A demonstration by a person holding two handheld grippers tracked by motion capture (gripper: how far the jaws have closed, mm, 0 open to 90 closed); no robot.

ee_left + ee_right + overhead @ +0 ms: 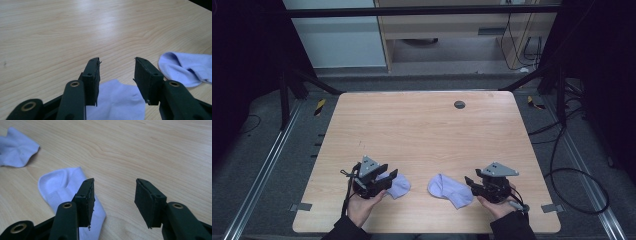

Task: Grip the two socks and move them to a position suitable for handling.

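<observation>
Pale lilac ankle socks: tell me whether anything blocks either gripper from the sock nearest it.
Nothing visible does. The left gripper hangs open over the left pale lilac sock; the right gripper stands open beside the right pale lilac sock. Bare wooden table lies between.

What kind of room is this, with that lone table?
Probably a lab recording bay: a bare wooden table inside dark framing, loose cables on grey carpet, and a person working two pale socks, one left, one right, with hand-held tongs.

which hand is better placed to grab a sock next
Left, probably: the left gripper hangs open with the left sock right under its jaws, while the right gripper has the right sock off to one side.
</observation>
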